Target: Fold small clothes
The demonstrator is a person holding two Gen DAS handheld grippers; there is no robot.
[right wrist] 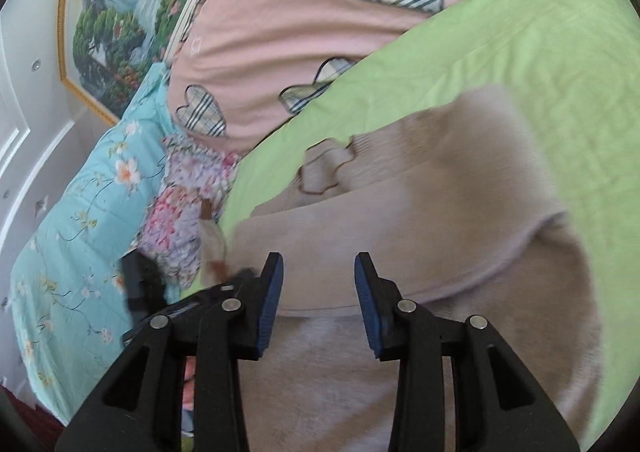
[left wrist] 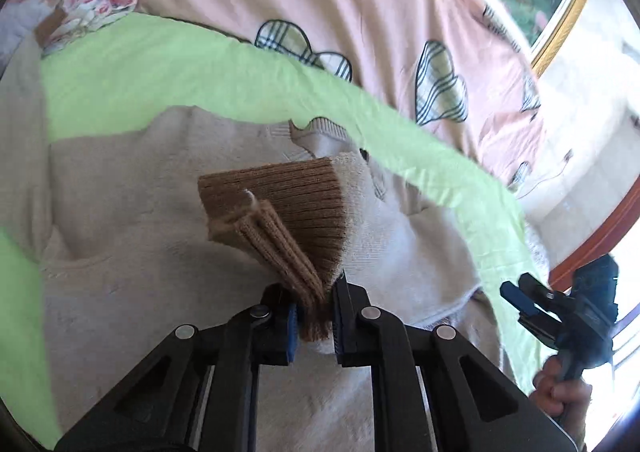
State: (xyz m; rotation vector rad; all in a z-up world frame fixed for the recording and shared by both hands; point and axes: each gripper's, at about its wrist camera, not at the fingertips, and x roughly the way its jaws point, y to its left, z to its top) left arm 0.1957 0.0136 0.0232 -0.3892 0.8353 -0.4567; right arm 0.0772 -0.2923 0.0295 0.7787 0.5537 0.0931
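Note:
A small beige knit sweater (left wrist: pixel 132 212) lies on a lime green sheet (left wrist: pixel 160 72). My left gripper (left wrist: pixel 316 316) is shut on the sweater's brown ribbed cuff (left wrist: pixel 288 212) and holds the sleeve end lifted over the sweater's body. My right gripper (right wrist: pixel 318 292) is open and empty, hovering just above the beige sweater (right wrist: pixel 420 220) near a folded hem edge. The right gripper also shows in the left wrist view (left wrist: pixel 532 304) at the lower right, held in a hand. The left gripper shows as a dark blur in the right wrist view (right wrist: pixel 140 284).
A pink quilt with plaid hearts (left wrist: pixel 360 12) lies behind the sweater. A floral cloth (right wrist: pixel 188 212) and a turquoise flowered quilt (right wrist: pixel 80 232) lie at the left. A framed landscape picture (right wrist: pixel 116 20) hangs on the wall. A wooden bed edge (left wrist: pixel 600 236) runs at the right.

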